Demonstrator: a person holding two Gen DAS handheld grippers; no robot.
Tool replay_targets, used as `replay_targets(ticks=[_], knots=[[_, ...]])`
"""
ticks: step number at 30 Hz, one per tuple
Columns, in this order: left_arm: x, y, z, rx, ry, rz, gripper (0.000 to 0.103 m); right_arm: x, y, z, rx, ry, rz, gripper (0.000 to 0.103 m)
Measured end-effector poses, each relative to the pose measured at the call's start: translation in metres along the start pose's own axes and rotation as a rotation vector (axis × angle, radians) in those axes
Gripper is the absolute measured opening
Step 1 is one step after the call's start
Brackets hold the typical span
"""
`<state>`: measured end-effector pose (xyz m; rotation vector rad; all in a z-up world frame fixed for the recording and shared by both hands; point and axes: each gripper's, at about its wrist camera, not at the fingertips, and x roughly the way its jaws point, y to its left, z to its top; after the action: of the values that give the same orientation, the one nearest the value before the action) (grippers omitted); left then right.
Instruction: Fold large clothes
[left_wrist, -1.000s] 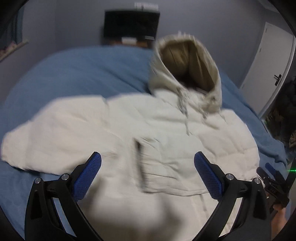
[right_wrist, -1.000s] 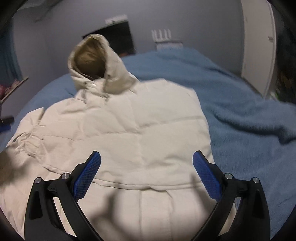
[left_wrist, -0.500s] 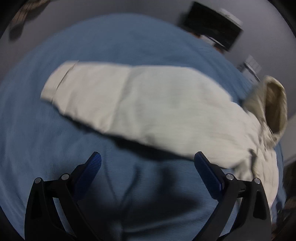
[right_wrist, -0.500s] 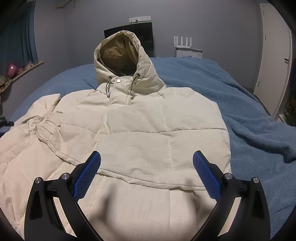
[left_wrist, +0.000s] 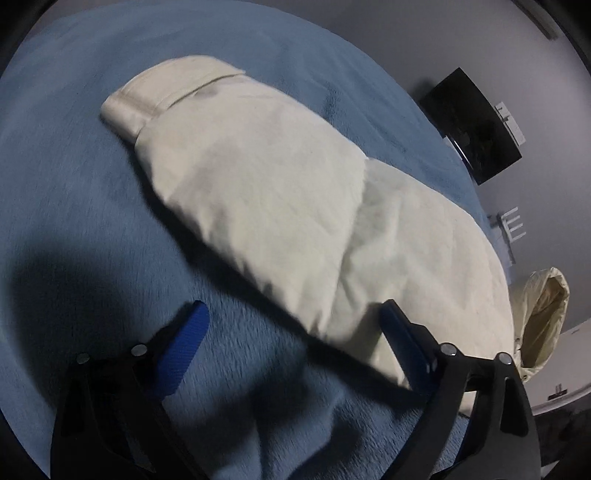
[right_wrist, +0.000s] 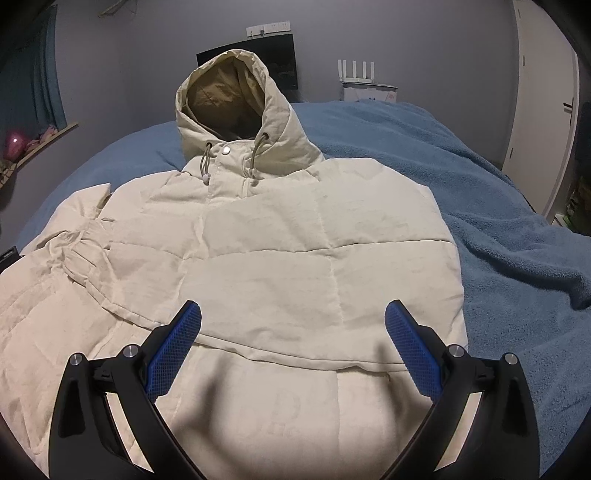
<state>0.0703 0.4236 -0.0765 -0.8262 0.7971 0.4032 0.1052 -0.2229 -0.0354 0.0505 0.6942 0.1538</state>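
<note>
Now that the left gripper (left_wrist: 291, 343), spread and empty, has swung to the jacket's (right_wrist: 280, 251) sleeve (left_wrist: 251, 192) at twelve o'clock, folding it comes next; the right gripper (right_wrist: 293, 343) hovers spread, empty.

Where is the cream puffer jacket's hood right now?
In the right wrist view the hood stands propped upright at the jacket's far end, top centre, on the blue blanket.

I am finding no readable text, label, brand or number in either of my wrist views. The cream jacket (right_wrist: 258, 258) I am looking at is showing no legible print, and the white box (right_wrist: 369, 94) by the far wall is carrying marks too small for me to read.
</note>
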Motion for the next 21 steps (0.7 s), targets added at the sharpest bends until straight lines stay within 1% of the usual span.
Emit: replay_targets(ticks=[3, 4, 5, 6, 7, 8, 9, 10, 13, 16, 17, 21], knots=[[0.005, -0.004, 0.011, 0.016, -0.009, 0.038, 0.081, -0.001, 0.005, -0.001, -0.027, -0.008, -0.008, 0.096], [0.006, -0.004, 0.016, 0.010, -0.012, 0.048, 0.074, -0.001, 0.006, -0.001, -0.035, -0.010, -0.010, 0.096], [0.008, -0.003, 0.018, 0.004, -0.014, 0.055, 0.066, -0.001, 0.008, -0.001, -0.043, -0.010, -0.012, 0.096], [0.009, -0.002, 0.019, -0.002, -0.021, 0.053, 0.045, -0.001, 0.009, -0.002, -0.049, -0.011, -0.015, 0.096], [0.007, -0.001, 0.018, -0.015, -0.028, 0.038, 0.036, 0.000, 0.010, -0.002, -0.056, -0.011, -0.017, 0.096], [0.005, 0.000, 0.017, -0.023, -0.037, 0.032, 0.030, 0.000, 0.010, -0.003, -0.059, -0.010, -0.018, 0.096], [0.002, -0.001, 0.017, -0.021, -0.047, 0.028, 0.020, 0.001, 0.010, -0.003, -0.060, -0.007, -0.019, 0.096], [-0.004, -0.005, 0.016, -0.010, -0.071, 0.035, 0.014, 0.001, 0.010, -0.003, -0.060, -0.006, -0.019, 0.096], [-0.024, -0.020, 0.013, 0.051, -0.140, 0.052, 0.009, 0.001, 0.009, -0.002, -0.057, -0.009, -0.016, 0.096], [-0.049, -0.044, 0.015, 0.132, -0.201, 0.042, 0.007, 0.000, 0.010, -0.002, -0.058, -0.015, -0.014, 0.096], [-0.061, -0.054, 0.015, 0.156, -0.223, 0.029, 0.007, -0.001, 0.011, -0.002, -0.059, -0.018, -0.014, 0.096], [-0.104, -0.094, 0.018, 0.253, -0.306, -0.067, 0.006, -0.006, 0.011, -0.001, -0.059, -0.034, -0.013, 0.096]])
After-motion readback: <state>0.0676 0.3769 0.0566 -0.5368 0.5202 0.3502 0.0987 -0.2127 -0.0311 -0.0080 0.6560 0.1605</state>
